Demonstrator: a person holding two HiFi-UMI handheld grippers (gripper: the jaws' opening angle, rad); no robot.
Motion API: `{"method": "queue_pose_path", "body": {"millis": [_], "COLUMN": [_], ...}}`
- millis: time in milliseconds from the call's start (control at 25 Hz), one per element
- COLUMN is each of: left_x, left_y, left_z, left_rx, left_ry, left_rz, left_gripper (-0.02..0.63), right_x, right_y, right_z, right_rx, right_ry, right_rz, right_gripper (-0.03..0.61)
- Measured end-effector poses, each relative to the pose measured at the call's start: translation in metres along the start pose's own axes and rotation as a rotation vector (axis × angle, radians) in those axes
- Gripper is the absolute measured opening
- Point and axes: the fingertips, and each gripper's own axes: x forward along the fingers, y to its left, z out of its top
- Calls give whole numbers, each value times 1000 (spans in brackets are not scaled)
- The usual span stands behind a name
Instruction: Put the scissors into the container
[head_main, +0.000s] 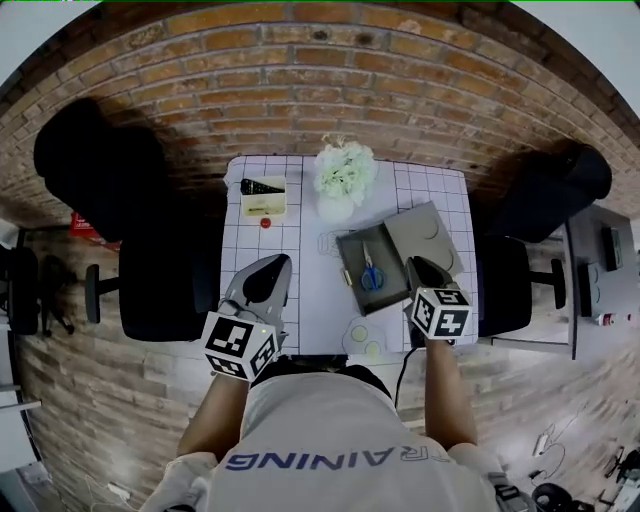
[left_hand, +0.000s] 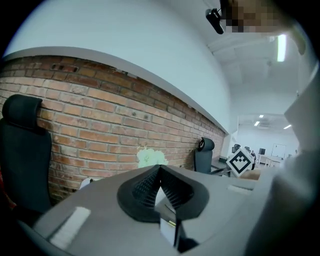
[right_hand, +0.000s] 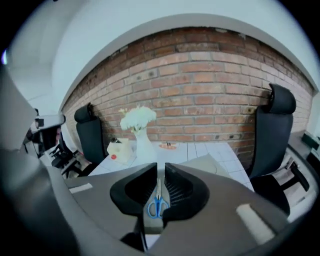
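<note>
Scissors down flat in the grey container, right side of the table.
Nearest, left gripper pinched closed, empty; right gripper just beside the container, jaws slightly parted, holding nothing; farther back, white flowers.

Shirt: blue print across it, partly creased; legible letters "RAINING"

A gridded table has bare, open passage down its left half and centre. At its far edge a vase of white flowers and a small box block the way. An open container with its lid beside it fills the right side. Black chairs flank the table.
</note>
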Motion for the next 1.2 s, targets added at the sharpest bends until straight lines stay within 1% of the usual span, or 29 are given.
{"method": "queue_pose_path", "body": {"millis": [200,240,280,320,360,440,520,640,800,1000,1200], "left_x": [14,17,20,22,25,32,37,34,31,25,22], "left_y": [-22,-26,-30,-35,-41,-52,-63,-77,-87,-82,-75], "left_z": [29,35,41,47,53,65,71,73,76,77,74], "left_rx": [63,75,85,92,97,107,119,124,127,129,126], "left_ry": [-57,-67,-77,-87,-98,-122,-135,-140,-149,-146,-123], "left_rz": [-78,-92,-105,-120,-136,-175,-210,-233,-236,-220,-200], "left_gripper": [-2,-2,-2,-2,-2,-2,-2,-2,-2,-2,-2], "right_x": [-74,-89,-104,-118,-132,-155,-173,-189,-194,-189,-180], "right_y": [-11,-13,-16,-17,-19,-20,-20,-20,-21,-12,1], "right_z": [58,68,76,83,90,101,108,108,106,109,112], "right_rx": [22,24,26,30,33,30,15,-2,1,-20,-41], "right_ry": [-250,-299,-346,-390,-433,-515,-571,-592,-594,-590,-583], "right_rz": [-29,-40,-50,-59,-66,-85,-113,-141,-142,-127,-97], "right_gripper": [63,59,39,19,14,12,12,15,15,15,15]}}
